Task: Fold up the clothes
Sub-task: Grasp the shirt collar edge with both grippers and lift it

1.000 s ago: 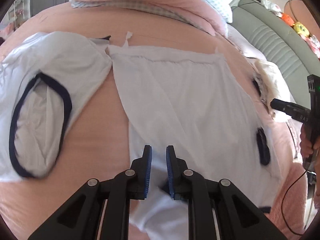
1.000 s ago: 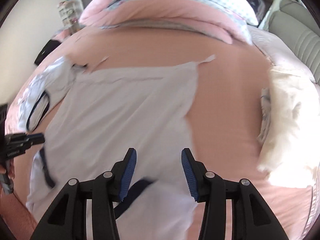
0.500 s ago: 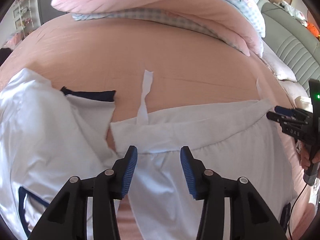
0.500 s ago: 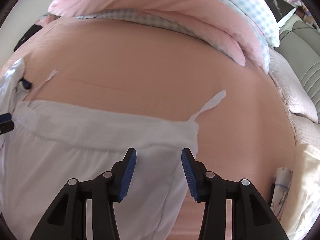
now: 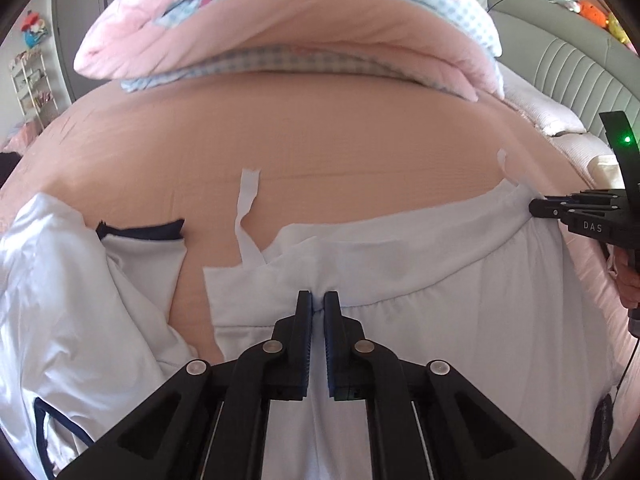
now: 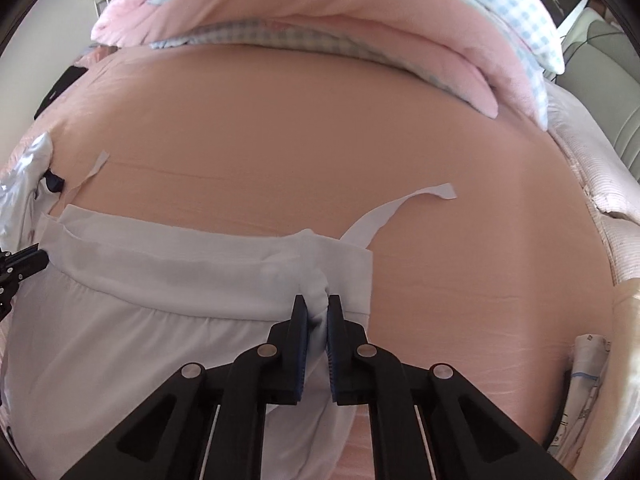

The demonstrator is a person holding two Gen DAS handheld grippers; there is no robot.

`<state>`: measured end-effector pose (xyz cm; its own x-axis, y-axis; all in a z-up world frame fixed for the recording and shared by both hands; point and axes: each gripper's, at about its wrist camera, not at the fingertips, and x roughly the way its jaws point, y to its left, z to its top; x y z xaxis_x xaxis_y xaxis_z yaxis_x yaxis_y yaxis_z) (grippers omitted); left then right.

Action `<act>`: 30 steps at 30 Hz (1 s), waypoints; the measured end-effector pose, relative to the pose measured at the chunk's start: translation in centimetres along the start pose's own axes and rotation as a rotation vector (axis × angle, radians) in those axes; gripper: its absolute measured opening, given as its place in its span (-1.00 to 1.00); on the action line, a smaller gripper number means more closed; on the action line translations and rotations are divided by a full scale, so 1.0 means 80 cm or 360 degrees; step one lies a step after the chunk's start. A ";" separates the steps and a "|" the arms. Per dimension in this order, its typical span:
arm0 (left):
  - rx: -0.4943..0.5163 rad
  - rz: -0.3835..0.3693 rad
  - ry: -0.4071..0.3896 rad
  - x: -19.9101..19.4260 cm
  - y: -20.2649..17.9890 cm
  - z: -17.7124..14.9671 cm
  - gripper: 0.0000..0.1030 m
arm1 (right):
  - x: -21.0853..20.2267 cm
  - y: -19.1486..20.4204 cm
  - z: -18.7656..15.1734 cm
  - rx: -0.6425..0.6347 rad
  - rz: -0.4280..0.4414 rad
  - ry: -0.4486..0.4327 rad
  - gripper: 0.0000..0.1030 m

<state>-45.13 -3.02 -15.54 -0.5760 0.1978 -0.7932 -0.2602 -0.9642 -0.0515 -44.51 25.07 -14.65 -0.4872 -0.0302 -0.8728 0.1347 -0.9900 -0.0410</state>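
A pale white garment with a gathered waistband (image 5: 400, 264) (image 6: 180, 264) lies flat on the pink bed sheet (image 5: 320, 140) (image 6: 300, 132), with loose ties trailing from its two top corners. My left gripper (image 5: 318, 300) is shut on the waistband near its left corner. My right gripper (image 6: 318, 304) is shut on the bunched waistband near its right corner. The left wrist view catches the right gripper's tips (image 5: 538, 208) at the far corner. A second white garment with navy trim (image 5: 80, 300) lies to the left.
A rolled pink and blue checked quilt (image 5: 300, 28) (image 6: 340, 20) lies across the far side of the bed. A grey padded headboard (image 5: 580, 64) stands at the right. Pale folded cloth (image 6: 612, 380) sits at the bed's right edge.
Both grippers were open over the waistband half a second ago; now each has shut on the cloth. The fabric is bunched between the right fingers.
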 end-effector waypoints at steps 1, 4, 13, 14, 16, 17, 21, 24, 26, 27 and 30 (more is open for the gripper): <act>0.0014 -0.0006 -0.0010 -0.003 -0.003 0.003 -0.91 | -0.005 -0.005 -0.001 0.0016 0.0016 -0.0010 -0.88; 0.0045 -0.0022 -0.0044 -0.008 -0.012 0.013 -0.91 | -0.021 -0.022 -0.003 0.0065 0.0066 -0.0041 -0.88; 0.0019 -0.0115 0.0161 0.044 -0.030 0.026 -0.88 | -0.016 -0.047 0.003 0.0171 0.0155 0.0006 -0.79; 0.0041 -0.0122 0.0257 0.057 -0.033 0.023 -0.87 | -0.012 -0.047 0.004 0.0176 0.0146 0.0023 -0.58; 0.0025 -0.0086 0.0184 0.046 -0.025 0.023 -0.87 | -0.001 -0.050 0.010 0.0176 0.0082 0.0070 -0.39; -0.0052 -0.0057 0.0094 0.031 -0.012 0.025 -0.87 | -0.002 -0.057 0.011 0.0209 0.0092 0.0053 -0.39; -0.0376 0.0018 -0.0005 0.010 0.051 0.029 -0.85 | -0.037 -0.082 -0.003 0.0399 0.0004 -0.0133 0.05; -0.0434 -0.0001 0.0182 0.041 0.078 0.022 -0.85 | -0.022 -0.107 -0.015 0.0568 -0.0045 -0.0013 0.27; -0.0464 -0.0100 0.0187 0.047 0.085 0.021 -0.85 | -0.004 -0.107 -0.022 0.0564 0.0032 0.0064 0.27; -0.0471 -0.0199 0.0170 0.047 0.085 0.023 -0.85 | 0.002 -0.104 -0.025 0.0547 0.0053 0.0084 0.28; -0.0486 -0.0352 0.0174 0.056 0.085 0.028 -0.71 | 0.014 -0.093 -0.028 0.0468 0.0117 0.0103 0.28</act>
<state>-51.20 -8.33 -18.10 -0.4416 0.4024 -0.8019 -0.1165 -0.9119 -0.3935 -44.12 32.69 -16.37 -0.4282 -0.1036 -0.8977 -0.0925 -0.9832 0.1576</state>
